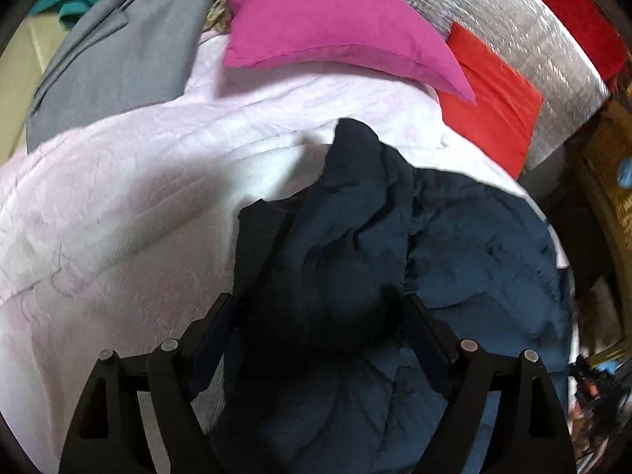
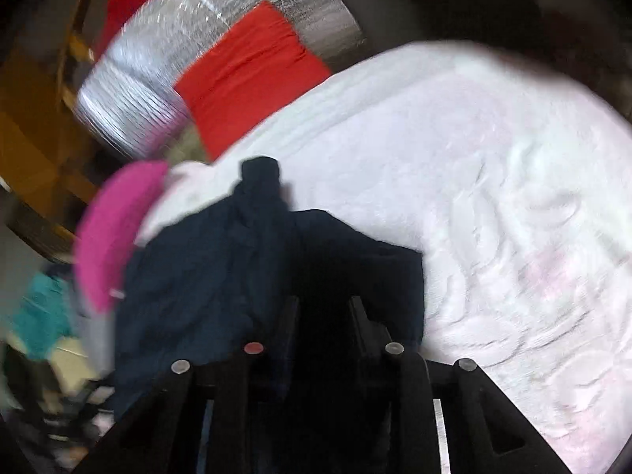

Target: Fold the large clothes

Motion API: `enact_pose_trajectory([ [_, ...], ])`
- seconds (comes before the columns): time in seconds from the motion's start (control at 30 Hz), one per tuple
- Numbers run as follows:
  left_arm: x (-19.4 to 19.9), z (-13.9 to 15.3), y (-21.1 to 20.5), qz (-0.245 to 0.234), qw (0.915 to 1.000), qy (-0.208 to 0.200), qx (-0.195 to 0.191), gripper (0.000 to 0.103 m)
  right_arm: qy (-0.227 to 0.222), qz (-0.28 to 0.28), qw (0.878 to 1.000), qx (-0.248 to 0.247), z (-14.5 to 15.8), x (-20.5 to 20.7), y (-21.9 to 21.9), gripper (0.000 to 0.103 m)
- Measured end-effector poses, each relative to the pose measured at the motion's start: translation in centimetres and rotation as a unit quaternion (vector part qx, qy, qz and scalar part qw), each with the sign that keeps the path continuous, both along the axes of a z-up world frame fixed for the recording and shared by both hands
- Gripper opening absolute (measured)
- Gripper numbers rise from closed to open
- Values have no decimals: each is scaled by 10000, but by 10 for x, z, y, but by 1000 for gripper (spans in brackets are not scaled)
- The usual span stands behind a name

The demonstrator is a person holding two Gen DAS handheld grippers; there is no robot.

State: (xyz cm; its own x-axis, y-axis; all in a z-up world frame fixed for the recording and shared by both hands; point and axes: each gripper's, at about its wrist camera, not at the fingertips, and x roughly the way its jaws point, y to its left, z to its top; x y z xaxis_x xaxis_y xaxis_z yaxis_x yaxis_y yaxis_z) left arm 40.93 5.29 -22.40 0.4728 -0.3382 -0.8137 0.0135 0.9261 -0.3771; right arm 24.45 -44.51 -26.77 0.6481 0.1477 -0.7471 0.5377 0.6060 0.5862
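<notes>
A dark navy padded jacket (image 1: 454, 260) lies crumpled on a pale pink quilted bedspread (image 1: 118, 217). In the left wrist view my left gripper (image 1: 320, 308) stands wide open with a bunched dark fold of the jacket between its fingers. In the right wrist view the jacket (image 2: 205, 268) hangs in front of my right gripper (image 2: 324, 304). Its jaws are close together with dark jacket cloth between them. The right view is blurred.
A magenta pillow (image 1: 316, 19), a red cushion (image 1: 489, 110) and a silver foil roll (image 1: 525, 35) lie at the head of the bed. Grey fabric (image 1: 118, 59) lies at the far left. Cluttered floor items (image 2: 43, 316) show beyond the bed's edge.
</notes>
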Motion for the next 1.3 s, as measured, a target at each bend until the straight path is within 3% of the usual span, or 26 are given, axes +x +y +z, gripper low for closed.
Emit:
enact_pose_trajectory([
  [0.03, -1, 2, 7, 67, 9997, 43, -211, 85, -94, 3, 9999, 122, 1, -2, -3, 32],
  [0.07, -1, 3, 16, 155, 9990, 94, -420, 85, -205, 48, 9995, 236, 4, -4, -6, 48],
  [0.13, -5, 7, 29, 340, 9962, 111, -798, 85, -380, -23, 9989, 263, 11, -10, -8, 70],
  [0.23, -16, 21, 33, 333, 9940, -114, -1032, 85, -925, 185, 9955, 91, 30, -12, 5, 69],
  [0.33, -22, 26, 23, 235, 9972, -236, -665, 85, -972, 606, 9931, -261, 41, -2, 29, 45],
  [0.47, -15, 13, 8, 218, 9991, 5, 368, 85, -467, 1193, 9903, -538, 34, 14, 63, 44],
  [0.53, -13, -4, 6, 173, 9960, 249, 842, 87, 43, 1310, 9893, -646, 19, 23, 74, 43],
  [0.57, -14, -8, 8, 144, 9965, 319, 763, 88, 231, 1361, 9885, -613, 10, 28, 76, 44],
  [0.67, -14, -4, 18, 213, 9976, 361, 554, 88, 248, 1418, 9873, -675, 10, 31, 77, 44],
  [0.77, -17, 8, 31, 324, 9988, 173, 317, 87, -18, 1295, 9910, -348, 18, 24, 62, 49],
  [0.87, -18, 13, 48, 459, 9987, 166, -173, 88, -346, 857, 9956, -180, 30, 6, 33, 66],
  [1.0, -13, -1, 65, 631, 9933, 590, -768, 88, -564, 180, 9980, 226, 27, -21, -7, 69],
  [1.17, -8, -20, 61, 582, 9866, 972, -1173, 88, -347, -66, 9956, 871, 0, -30, -45, 71],
  [1.3, -2, -35, 51, 436, 9812, 1268, -1387, 89, 72, 4, 9954, 960, -22, -20, -46, 71],
])
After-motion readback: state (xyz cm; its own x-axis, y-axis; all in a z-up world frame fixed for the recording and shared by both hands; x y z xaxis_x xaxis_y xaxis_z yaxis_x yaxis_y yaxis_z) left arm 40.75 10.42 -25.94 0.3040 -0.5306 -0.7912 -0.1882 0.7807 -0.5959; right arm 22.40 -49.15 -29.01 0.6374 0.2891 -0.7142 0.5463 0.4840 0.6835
